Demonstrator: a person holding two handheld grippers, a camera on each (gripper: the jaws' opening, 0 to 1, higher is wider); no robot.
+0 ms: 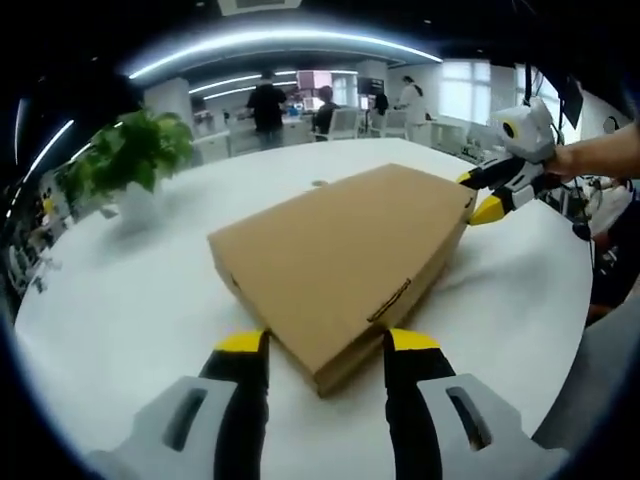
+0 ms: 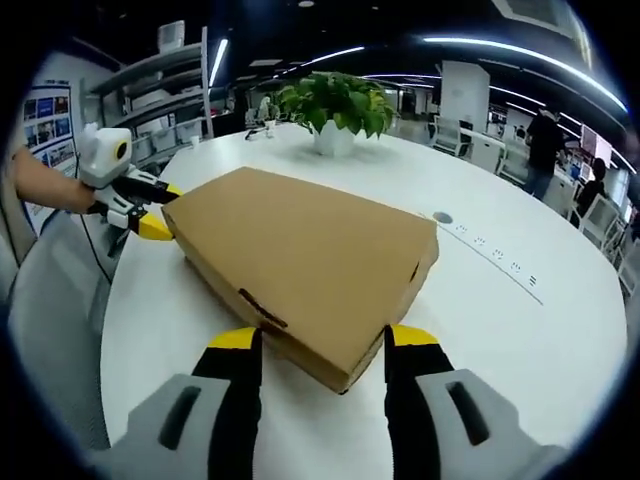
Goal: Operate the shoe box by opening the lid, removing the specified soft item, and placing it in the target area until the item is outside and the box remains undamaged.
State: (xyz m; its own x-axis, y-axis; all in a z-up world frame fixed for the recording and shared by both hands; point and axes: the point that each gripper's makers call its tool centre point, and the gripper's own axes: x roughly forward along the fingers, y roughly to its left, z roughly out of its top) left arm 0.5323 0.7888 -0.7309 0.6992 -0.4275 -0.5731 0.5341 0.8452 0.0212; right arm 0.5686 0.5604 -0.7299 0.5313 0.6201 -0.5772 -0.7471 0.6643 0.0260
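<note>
Shoe box [image 1: 345, 255] lay closed mid-table [image 1: 140, 300], contents hidden. Left gripper [image 1: 327, 342] spread, jaws either side of one box corner. Right gripper [image 2: 325, 338] spread likewise at opposite corner. Potted plant [image 2: 335, 105] near far table edge.

Left tongs [image 1: 327, 345] and right tongs [image 2: 325, 342]: black jaws tipped yellow on slotted grey bodies; a bare, sleeveless forearm [image 1: 600, 152] behind

The shut shoe box [image 1: 345, 262] hides whatever lies inside it.
</note>
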